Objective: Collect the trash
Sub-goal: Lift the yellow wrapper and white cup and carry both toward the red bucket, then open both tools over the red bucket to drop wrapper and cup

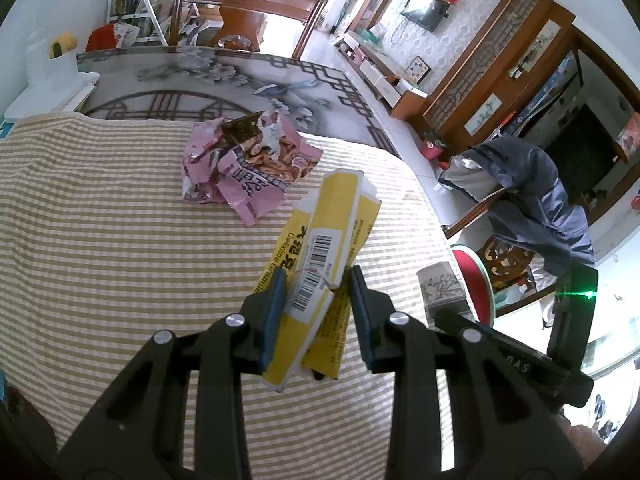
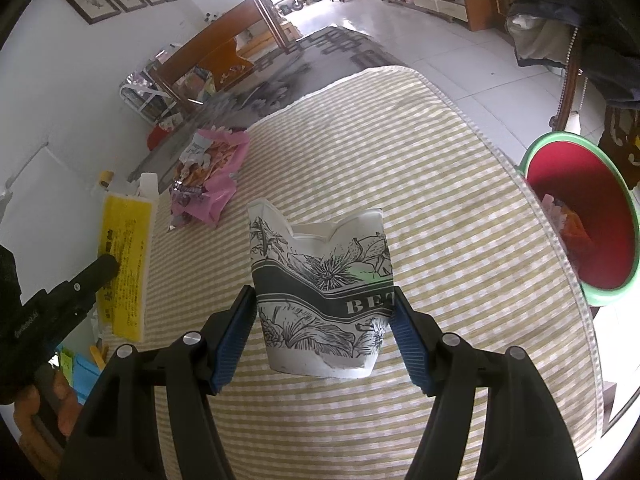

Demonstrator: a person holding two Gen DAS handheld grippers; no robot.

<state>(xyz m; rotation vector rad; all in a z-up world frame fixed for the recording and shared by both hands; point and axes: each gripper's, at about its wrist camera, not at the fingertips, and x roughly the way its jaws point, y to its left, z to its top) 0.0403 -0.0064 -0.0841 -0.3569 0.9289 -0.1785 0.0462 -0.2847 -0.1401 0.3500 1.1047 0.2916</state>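
Note:
My left gripper (image 1: 318,276) is shut on a flattened yellow box (image 1: 332,216) with barcode labels, held tilted above the striped tablecloth (image 1: 120,220). In the right wrist view the same yellow box (image 2: 124,264) hangs at the far left with a black finger (image 2: 100,270) on it. My right gripper (image 2: 324,294) is shut on a crushed white paper cup (image 2: 320,280) with a black flower print, its blue pads pressing both sides. A crumpled pink snack wrapper (image 1: 248,164) (image 2: 208,176) lies on the cloth beyond both grippers.
A red bin with a green rim (image 2: 584,216) (image 1: 474,280) stands off the table's right edge with some trash inside. A chair draped with a dark jacket (image 1: 540,192) is beyond it. A wooden chair (image 1: 248,4) and a patterned rug (image 1: 240,76) lie past the far edge.

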